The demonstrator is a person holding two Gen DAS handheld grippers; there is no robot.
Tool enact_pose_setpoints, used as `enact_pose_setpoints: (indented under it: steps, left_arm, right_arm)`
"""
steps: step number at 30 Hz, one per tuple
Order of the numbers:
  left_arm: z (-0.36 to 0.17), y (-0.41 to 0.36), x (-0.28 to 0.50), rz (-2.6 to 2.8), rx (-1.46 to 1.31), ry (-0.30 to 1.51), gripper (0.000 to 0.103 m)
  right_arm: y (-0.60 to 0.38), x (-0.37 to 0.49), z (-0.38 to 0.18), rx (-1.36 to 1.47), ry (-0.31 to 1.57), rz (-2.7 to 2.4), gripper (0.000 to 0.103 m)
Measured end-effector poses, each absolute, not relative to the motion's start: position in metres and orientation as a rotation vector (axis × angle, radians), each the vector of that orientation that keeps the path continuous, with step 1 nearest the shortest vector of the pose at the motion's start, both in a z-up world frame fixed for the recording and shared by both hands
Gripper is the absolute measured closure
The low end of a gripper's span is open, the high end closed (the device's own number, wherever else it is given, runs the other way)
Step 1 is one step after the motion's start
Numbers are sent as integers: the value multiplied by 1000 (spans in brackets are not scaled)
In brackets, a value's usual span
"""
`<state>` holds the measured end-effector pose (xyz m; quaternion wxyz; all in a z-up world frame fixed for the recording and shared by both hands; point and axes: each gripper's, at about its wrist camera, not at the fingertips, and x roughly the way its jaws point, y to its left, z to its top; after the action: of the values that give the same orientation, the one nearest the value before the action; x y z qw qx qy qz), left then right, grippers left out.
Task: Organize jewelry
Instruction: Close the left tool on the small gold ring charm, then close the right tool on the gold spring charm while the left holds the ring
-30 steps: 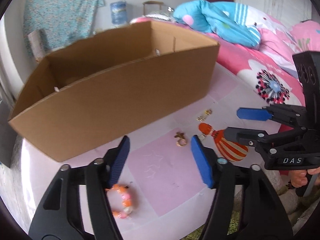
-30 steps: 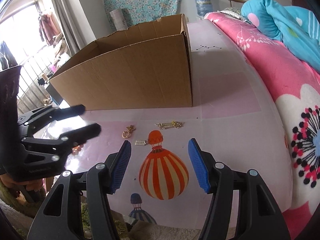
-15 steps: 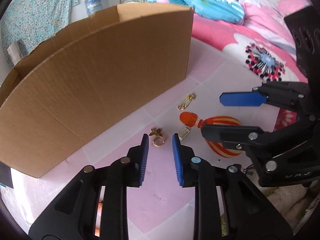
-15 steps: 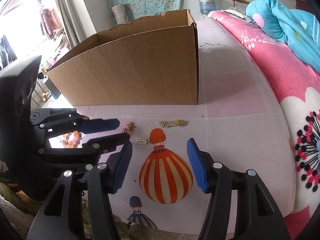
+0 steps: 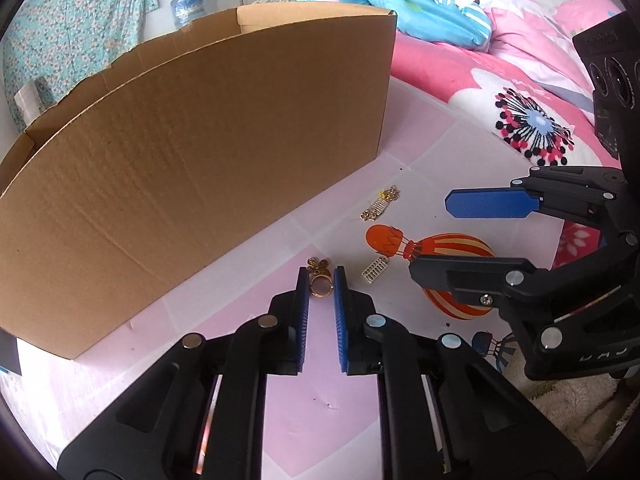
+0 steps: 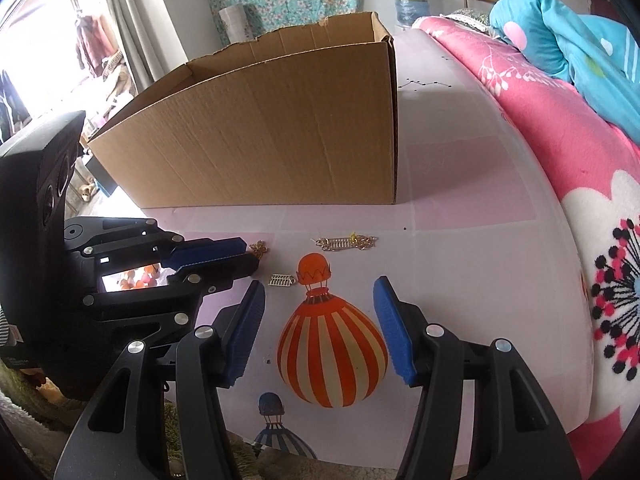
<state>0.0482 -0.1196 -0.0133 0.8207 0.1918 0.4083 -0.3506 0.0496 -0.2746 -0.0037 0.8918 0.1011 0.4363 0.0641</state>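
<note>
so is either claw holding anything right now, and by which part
The left claw is closing on the gold ring, its band between the pads and the butterfly top sticking out; a firm pinch cannot be told yet. The right claw is open and holds nothing.

Both wrist views angle down, close over the mat; shared: cardboard box, balloon print.
</note>
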Motion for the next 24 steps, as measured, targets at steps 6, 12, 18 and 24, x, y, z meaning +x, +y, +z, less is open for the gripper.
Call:
enact_pose_setpoints:
  steps: [6,12,18,24]
  left_arm:
    - [-13,-111,51,-721,386,878,92]
    - [-13,-97,55,-670,356,894,92]
    - [-13,-92,56,-653,338,899,92]
    - [-14,-92,57,-656,329,894,92]
  right_arm:
    - [-274,51,0,206,896,133,48]
    - [-265,57,-1,193,894,150,57]
    - [-251,66,-6,187,919,163,67]
    - [-235,68,-10,94,928,150,76]
